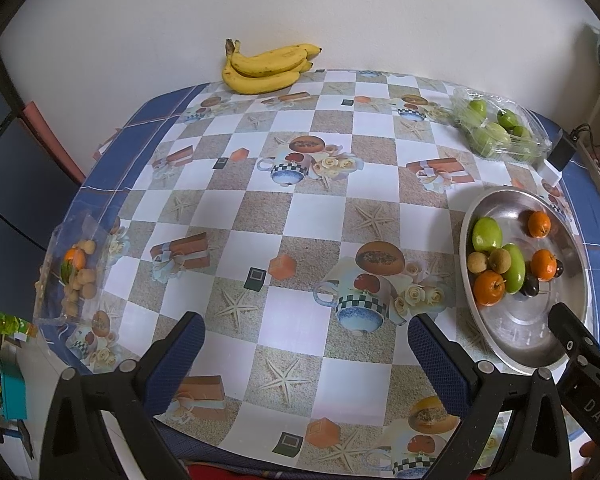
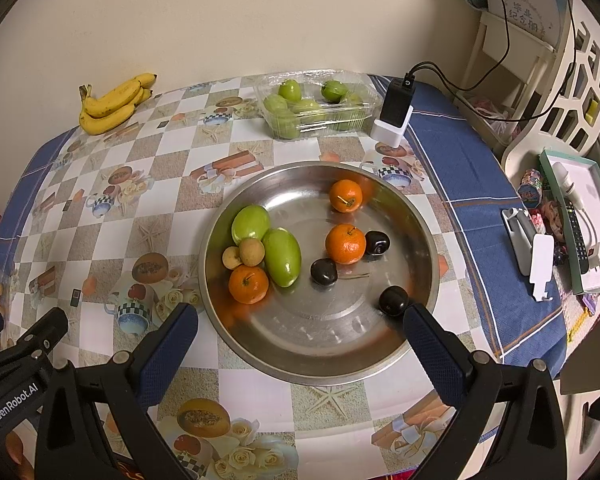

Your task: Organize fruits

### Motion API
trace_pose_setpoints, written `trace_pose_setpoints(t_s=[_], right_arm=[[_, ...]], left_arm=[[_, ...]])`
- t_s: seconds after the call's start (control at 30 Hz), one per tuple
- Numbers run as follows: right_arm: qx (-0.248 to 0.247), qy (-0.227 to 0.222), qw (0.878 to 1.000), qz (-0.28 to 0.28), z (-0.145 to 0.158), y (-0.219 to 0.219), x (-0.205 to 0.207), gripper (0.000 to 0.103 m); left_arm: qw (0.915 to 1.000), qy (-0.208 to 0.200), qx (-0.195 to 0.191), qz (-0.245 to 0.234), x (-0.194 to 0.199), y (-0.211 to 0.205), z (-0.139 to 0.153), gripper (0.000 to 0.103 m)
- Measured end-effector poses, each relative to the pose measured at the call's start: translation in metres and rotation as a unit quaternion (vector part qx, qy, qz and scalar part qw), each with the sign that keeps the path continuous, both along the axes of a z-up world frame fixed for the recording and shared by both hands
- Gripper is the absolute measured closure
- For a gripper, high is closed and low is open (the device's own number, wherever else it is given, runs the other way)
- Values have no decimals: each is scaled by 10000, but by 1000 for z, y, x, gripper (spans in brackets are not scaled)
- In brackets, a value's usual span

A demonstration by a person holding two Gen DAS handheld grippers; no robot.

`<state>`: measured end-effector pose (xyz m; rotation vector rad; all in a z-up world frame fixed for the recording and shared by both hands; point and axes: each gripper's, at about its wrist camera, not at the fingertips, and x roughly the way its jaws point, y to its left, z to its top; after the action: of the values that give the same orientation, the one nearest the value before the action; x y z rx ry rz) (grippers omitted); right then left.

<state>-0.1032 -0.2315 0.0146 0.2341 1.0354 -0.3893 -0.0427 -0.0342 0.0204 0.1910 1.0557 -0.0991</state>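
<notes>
A steel bowl (image 2: pixel 324 344) stands on the checked tablecloth, also in the left wrist view (image 1: pixel 516 332). It holds two green fruits (image 2: pixel 282 256), three oranges (image 2: pixel 345 244), two small tan fruits (image 2: pixel 252 252) and three dark cherries (image 2: pixel 324 271). One cherry (image 2: pixel 394 300) lies beside my right gripper's right fingertip. My right gripper (image 2: pixel 300 328) is open and empty over the bowl's near rim. My left gripper (image 1: pixel 306 336) is open and empty over the cloth, left of the bowl. A banana bunch (image 1: pixel 266 66) lies at the far edge.
A clear box of green fruits (image 2: pixel 320 106) stands at the back, also in the left wrist view (image 1: pixel 496 128). A clear bag of small fruits (image 1: pixel 74 276) lies at the left edge. A black and white charger (image 2: pixel 394 114) stands behind the bowl. Cluttered shelves (image 2: pixel 568 216) are at the right.
</notes>
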Motion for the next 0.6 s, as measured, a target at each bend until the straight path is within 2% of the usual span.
trace_pose_setpoints(t_s=[0.6], right_arm=[[17,23,10000,1,-1,-1,0,1]], left_arm=[[10000,-56,-13,49,0,3,1,3]])
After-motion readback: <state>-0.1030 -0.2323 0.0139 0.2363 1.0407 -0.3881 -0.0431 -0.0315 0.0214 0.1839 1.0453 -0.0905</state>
